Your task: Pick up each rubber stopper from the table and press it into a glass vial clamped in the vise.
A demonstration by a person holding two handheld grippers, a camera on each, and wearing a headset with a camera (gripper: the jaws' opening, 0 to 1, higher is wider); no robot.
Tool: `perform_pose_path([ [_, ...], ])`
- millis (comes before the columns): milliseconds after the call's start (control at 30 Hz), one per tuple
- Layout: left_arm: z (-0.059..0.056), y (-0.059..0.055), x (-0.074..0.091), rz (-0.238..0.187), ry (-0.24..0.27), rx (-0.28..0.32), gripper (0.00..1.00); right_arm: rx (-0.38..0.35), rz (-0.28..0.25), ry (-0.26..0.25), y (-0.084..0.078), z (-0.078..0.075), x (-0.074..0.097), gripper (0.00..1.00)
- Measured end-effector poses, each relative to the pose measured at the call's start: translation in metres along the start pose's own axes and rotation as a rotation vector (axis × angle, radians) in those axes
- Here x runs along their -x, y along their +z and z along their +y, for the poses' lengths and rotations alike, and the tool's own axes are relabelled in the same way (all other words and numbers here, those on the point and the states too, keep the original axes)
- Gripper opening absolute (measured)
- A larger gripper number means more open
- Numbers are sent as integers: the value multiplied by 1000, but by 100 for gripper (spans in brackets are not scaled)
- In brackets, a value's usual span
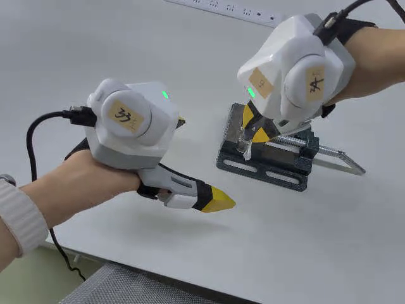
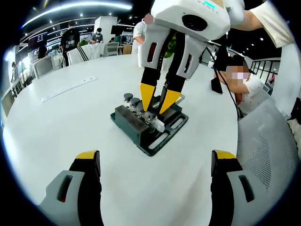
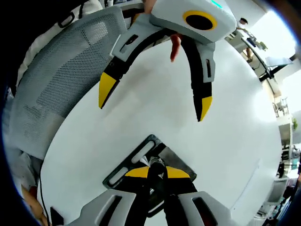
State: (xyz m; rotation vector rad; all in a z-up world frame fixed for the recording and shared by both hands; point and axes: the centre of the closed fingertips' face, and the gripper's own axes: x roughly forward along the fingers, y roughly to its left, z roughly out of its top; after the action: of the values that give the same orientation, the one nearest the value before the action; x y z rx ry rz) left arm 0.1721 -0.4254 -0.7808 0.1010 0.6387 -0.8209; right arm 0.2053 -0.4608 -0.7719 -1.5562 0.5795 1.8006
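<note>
Tabletop (image 1: 158,57): white, matte, rounded edge. A white power strip (image 1: 234,9) lies at the far edge.

Room: open office with people standing in the background (image 2: 70,37), a curved ceiling light (image 2: 80,9) and a grey mesh chair (image 2: 268,136) beside the tabletop.

Vise (image 1: 272,166): dark metal, right of centre. It clamps a row of glass vials (image 2: 135,102), some with dark caps.

Right gripper (image 3: 157,173): above the vise, fingers drawn close onto a rubber stopper (image 3: 157,165) at the mouth of the vial at the near end of the row.

Left gripper (image 2: 155,157): left of the vise, above bare tabletop, fingers spread wide and holding nothing.

Writing: tan stickers (image 1: 125,117) on both gripper housings carry handwritten marks that are not legible.
</note>
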Motion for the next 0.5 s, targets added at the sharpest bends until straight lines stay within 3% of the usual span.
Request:
perform_pose_path([
  [500,-2,0,-2,2,-8,-1,98,-94,30,59,-3,-4,-3,4],
])
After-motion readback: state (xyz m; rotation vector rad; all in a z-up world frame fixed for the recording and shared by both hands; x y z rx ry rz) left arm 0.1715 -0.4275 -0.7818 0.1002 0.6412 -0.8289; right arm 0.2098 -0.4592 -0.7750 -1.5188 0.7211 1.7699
